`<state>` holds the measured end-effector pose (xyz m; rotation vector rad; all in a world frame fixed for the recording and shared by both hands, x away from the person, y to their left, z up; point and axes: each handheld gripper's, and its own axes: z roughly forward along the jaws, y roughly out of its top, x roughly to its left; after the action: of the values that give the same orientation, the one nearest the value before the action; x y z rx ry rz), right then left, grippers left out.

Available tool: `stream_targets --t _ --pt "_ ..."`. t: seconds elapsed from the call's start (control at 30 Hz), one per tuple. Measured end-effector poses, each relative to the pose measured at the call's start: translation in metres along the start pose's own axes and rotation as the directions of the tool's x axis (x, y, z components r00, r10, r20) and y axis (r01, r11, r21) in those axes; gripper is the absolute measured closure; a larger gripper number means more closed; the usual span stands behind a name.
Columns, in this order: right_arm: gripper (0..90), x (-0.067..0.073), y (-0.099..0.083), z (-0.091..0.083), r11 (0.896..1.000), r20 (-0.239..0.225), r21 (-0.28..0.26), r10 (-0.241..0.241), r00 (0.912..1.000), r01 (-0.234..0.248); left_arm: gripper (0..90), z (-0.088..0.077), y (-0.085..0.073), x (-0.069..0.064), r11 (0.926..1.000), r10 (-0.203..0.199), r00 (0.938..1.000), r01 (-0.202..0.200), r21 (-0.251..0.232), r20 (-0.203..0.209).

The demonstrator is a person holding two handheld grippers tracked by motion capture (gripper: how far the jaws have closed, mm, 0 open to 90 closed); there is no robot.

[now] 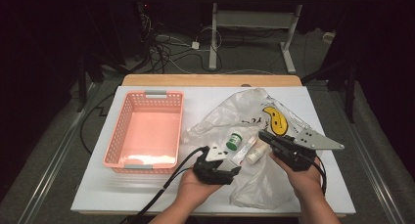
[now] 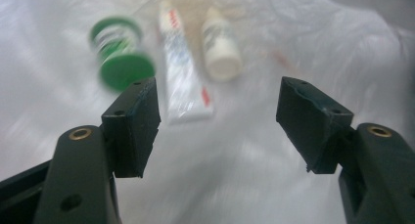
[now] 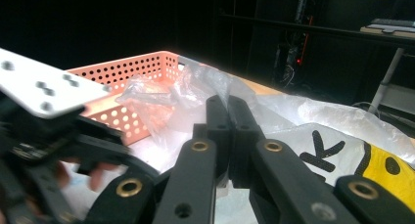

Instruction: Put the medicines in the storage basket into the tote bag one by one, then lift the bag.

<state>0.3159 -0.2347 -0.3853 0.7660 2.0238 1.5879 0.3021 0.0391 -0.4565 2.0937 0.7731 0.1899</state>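
A clear plastic bag (image 1: 254, 116) with a yellow smiley print lies crumpled on the white table top. On it rest a green-capped jar (image 1: 235, 141), a white tube (image 1: 243, 153) and a small white bottle (image 1: 256, 153). My left gripper (image 1: 221, 163) sits just short of them, open. Between its jaws there is nothing, and ahead lie the jar (image 2: 120, 53), tube (image 2: 183, 77) and bottle (image 2: 220, 45). My right gripper (image 1: 263, 135) is shut, and the bag's film (image 3: 195, 87) rises from its tips (image 3: 227, 104), apparently pinched there.
A pink perforated basket (image 1: 147, 94) stands at the left of the white board (image 1: 98, 185), with nothing in it. The basket's wall (image 3: 132, 72) also shows beyond the bag. A cable trails from my left gripper toward the near edge. Dark floor and desk legs lie beyond the table.
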Motion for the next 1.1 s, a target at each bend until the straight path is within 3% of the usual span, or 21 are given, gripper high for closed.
stream_targets --t 0.07,0.2,0.33,0.43,0.5,0.6,0.67,0.7,0.8,0.9,1.0,1.03,1.1 --pt "90.0 0.001 0.000 0.000 1.000 0.001 0.001 -0.001 1.0000 0.001 29.3 -0.009 -0.013 0.001 0.9995 0.015 0.9997 -0.014 0.030 -0.021" --pt "90.0 0.002 0.000 0.001 1.000 0.001 0.003 -0.002 1.0000 0.002 23.4 -0.016 -0.035 0.004 0.9981 0.004 0.9989 -0.001 0.061 -0.046" --pt "90.0 0.003 -0.001 0.000 1.000 0.002 0.009 0.002 1.0000 -0.002 16.1 -0.011 -0.043 0.013 0.9928 -0.052 0.9974 0.057 0.105 -0.048" --pt "90.0 0.002 -0.001 0.000 1.000 0.002 0.009 0.001 1.0000 -0.001 14.6 -0.003 -0.041 0.017 0.9896 -0.072 0.9955 0.079 0.120 -0.062" --pt "90.0 0.002 -0.002 0.000 1.000 0.001 0.007 0.001 1.0000 -0.001 14.6 0.005 -0.034 0.020 0.9872 -0.091 0.9917 0.102 0.123 -0.091" --pt "90.0 0.002 -0.003 0.000 1.000 0.004 0.015 0.003 1.0000 -0.003 14.3 0.017 -0.023 0.025 0.9852 -0.098 0.9898 0.111 0.130 -0.104" --pt "90.0 0.002 -0.004 0.000 1.000 0.004 0.012 -0.001 1.0000 0.001 13.7 0.024 -0.019 0.022 0.9843 -0.070 0.9896 0.089 0.153 -0.125" --pt "90.0 0.002 -0.004 -0.001 1.000 0.004 0.014 0.001 1.0000 -0.001 13.9 0.026 -0.018 0.018 0.9833 -0.038 0.9866 0.065 0.170 -0.159" --pt "90.0 0.001 -0.004 -0.003 1.000 0.007 0.011 0.003 1.0000 -0.003 20.6 0.026 -0.019 0.015 0.9856 -0.039 0.9859 0.065 0.156 -0.163" --pt "90.0 -0.001 -0.004 -0.004 1.000 0.013 0.009 0.011 0.9999 -0.011 34.8 0.024 -0.021 0.010 0.9888 -0.010 0.9905 0.030 0.146 -0.137" --pt "90.0 -0.003 -0.005 -0.004 1.000 0.020 0.011 0.017 0.9996 -0.018 46.3 0.023 -0.022 0.010 0.9903 -0.004 0.9930 0.020 0.138 -0.118" --pt "90.0 -0.004 -0.004 -0.003 1.000 0.022 0.010 0.014 0.9997 -0.014 49.9 0.023 -0.022 0.009 0.9905 0.005 0.9938 0.010 0.137 -0.111" --pt "90.0 -0.002 -0.003 -0.003 1.000 0.024 0.012 0.011 0.9996 -0.012 63.6 0.023 -0.023 0.004 0.9895 0.062 0.9940 -0.049 0.136 -0.090"
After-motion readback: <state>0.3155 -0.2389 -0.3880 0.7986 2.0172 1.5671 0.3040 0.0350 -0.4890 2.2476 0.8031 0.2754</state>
